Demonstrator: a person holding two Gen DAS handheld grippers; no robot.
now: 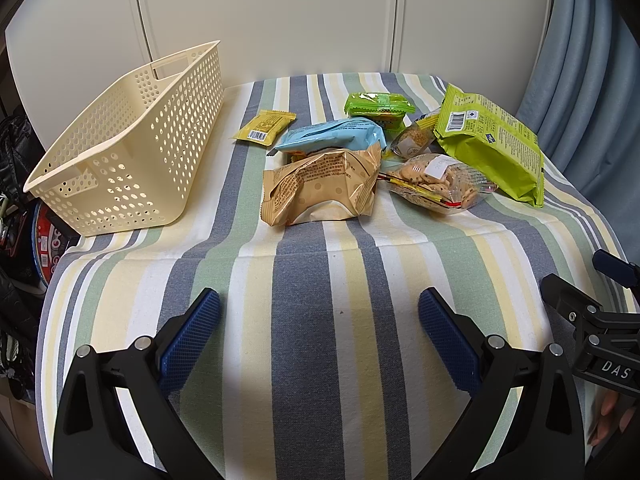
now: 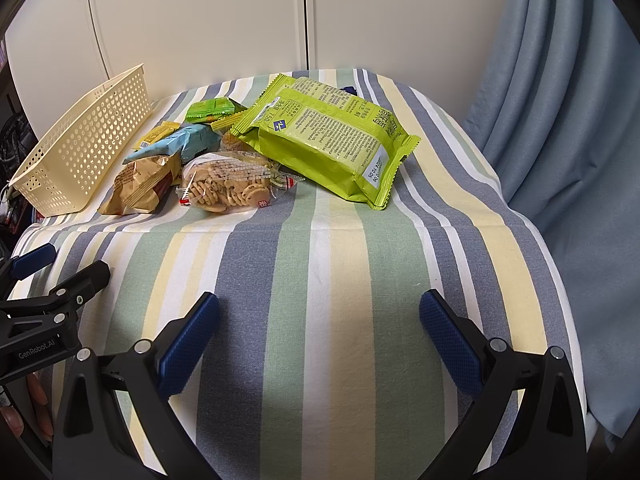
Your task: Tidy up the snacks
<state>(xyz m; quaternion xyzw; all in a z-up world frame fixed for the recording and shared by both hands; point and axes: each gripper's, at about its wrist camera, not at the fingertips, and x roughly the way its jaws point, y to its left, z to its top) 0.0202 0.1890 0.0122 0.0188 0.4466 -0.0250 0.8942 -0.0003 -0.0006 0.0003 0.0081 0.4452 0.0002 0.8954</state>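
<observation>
Left wrist view: both my grippers, left gripper [image 1: 319,322] and right gripper [image 2: 319,322], hung jaws apart, empty. Crinkly snack packets [image 1: 320,186] sat mid-frame, perforated cream plastic basket [image 1: 120,168] upper left. Risk: overlapping slippery bags, pinching two together or slipping.

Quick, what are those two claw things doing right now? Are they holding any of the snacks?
Left gripper: jaws open, holding nothing, above the striped cloth.
Right gripper: jaws open, holding nothing, short of the snacks.
</observation>
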